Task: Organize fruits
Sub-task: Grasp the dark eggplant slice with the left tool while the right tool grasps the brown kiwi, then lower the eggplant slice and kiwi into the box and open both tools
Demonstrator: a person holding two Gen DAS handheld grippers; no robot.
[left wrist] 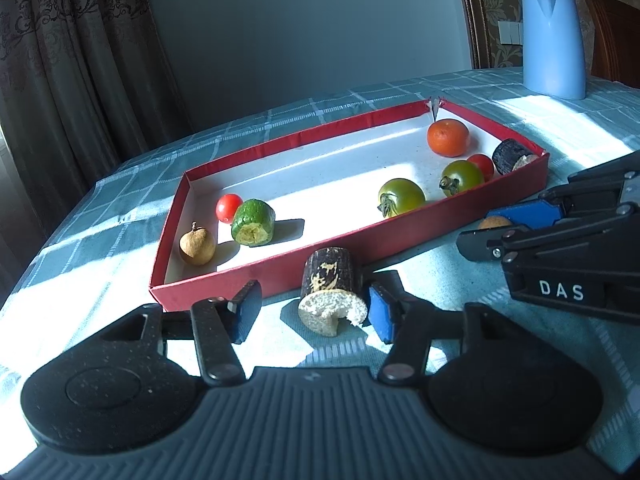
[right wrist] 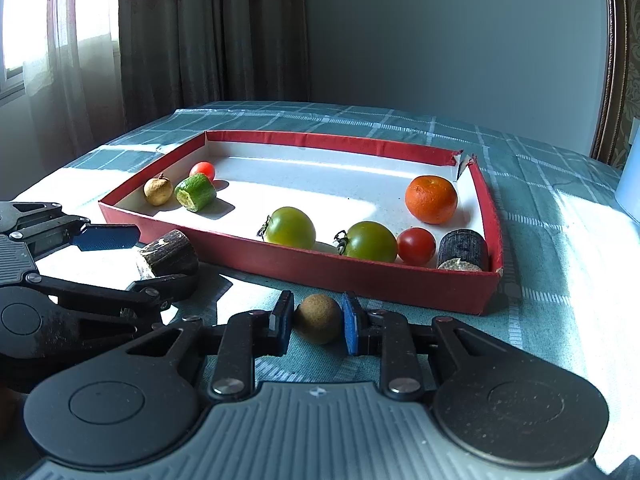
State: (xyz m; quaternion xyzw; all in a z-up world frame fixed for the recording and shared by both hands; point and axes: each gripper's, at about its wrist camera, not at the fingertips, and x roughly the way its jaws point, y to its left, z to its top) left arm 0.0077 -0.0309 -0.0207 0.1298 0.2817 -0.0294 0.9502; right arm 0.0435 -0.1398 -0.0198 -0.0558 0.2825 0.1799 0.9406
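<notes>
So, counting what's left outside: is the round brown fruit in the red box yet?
Out: brown fruit lies on tablecloth before the box.

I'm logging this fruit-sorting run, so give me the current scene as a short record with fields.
left tool: open around sugarcane piece on the tablecloth
right tool: open, pads either side of longan; contact unclear
red tray: holds orange, two green tomatoes, two cherry tomatoes, cucumber piece, another longan, another sugarcane piece
outside tray: two items
</notes>
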